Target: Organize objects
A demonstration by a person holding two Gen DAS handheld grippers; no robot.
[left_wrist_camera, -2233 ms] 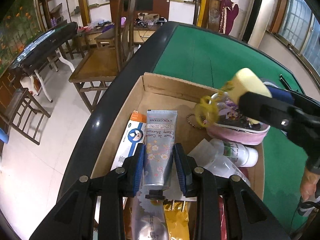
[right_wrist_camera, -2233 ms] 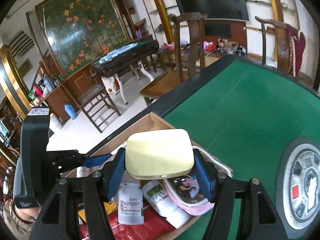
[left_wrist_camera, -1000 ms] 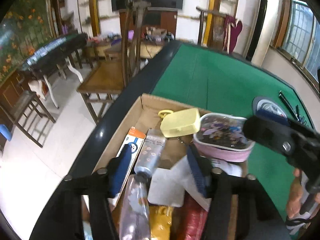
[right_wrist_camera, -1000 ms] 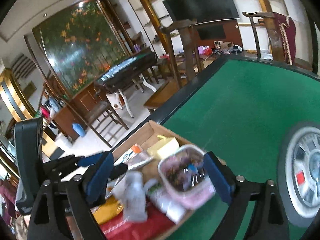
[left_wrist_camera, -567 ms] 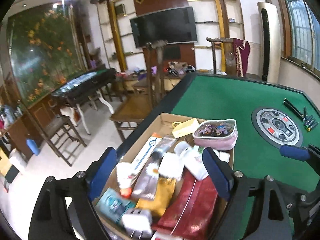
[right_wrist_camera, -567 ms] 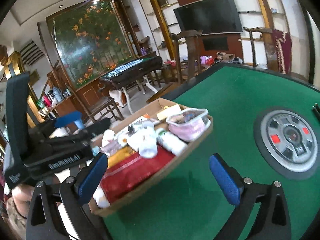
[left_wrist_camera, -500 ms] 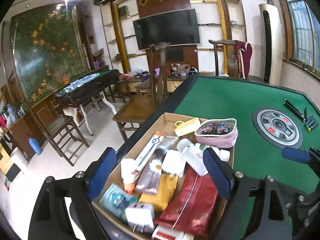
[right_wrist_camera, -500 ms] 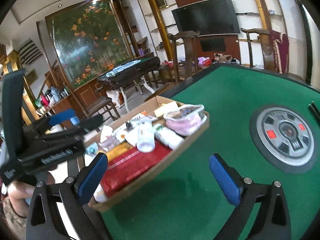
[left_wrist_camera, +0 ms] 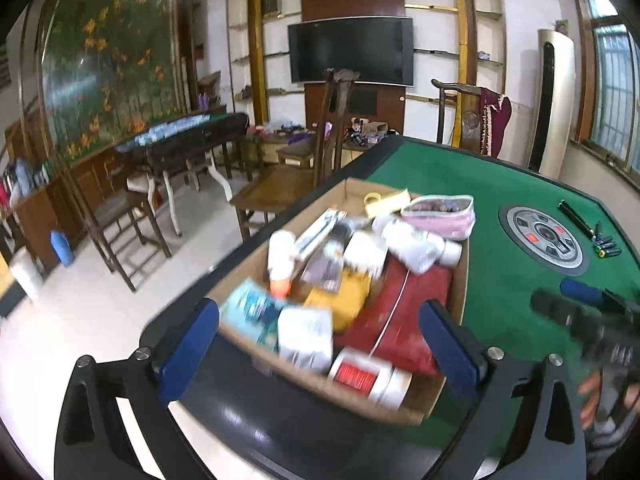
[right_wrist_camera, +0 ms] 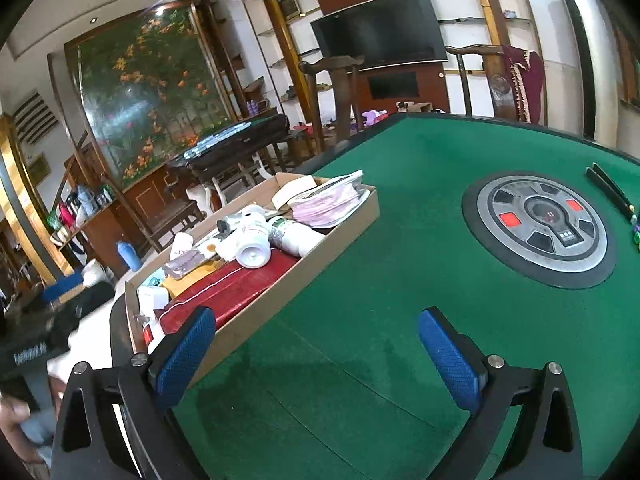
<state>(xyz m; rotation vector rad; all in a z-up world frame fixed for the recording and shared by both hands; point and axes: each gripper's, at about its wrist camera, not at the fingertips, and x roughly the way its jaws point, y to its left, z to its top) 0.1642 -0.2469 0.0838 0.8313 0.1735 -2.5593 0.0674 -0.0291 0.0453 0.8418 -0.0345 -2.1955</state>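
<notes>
An open cardboard box [left_wrist_camera: 464, 280] packed with toiletries sits at the left edge of the green table [right_wrist_camera: 400, 280]. In it lie a pale yellow case [left_wrist_camera: 390, 200], a pink pouch [left_wrist_camera: 440, 216], white bottles [left_wrist_camera: 412, 244] and a red pack [left_wrist_camera: 400, 304]. My left gripper [left_wrist_camera: 318, 312] hangs in front of the box's near end, its jaws opening with nothing gripped. To the right of the box [right_wrist_camera: 280, 292], my right gripper [right_wrist_camera: 316, 320] is open and empty over the felt. The pouch [right_wrist_camera: 324, 204] and the yellow case [right_wrist_camera: 294, 194] show at the far end.
A round grey control panel [right_wrist_camera: 538, 224] sits in the table's middle. Dark pens [left_wrist_camera: 576, 216] and small batteries [left_wrist_camera: 606, 246] lie at the right. A wooden chair [left_wrist_camera: 288, 184] stands beyond the table's black rim. A person's hand [left_wrist_camera: 592, 400] holds the right tool.
The left gripper let go of the flowered tube and the right gripper let go of the yellow case, which now lies in the box. Both pulled back from the box and opened wide.
</notes>
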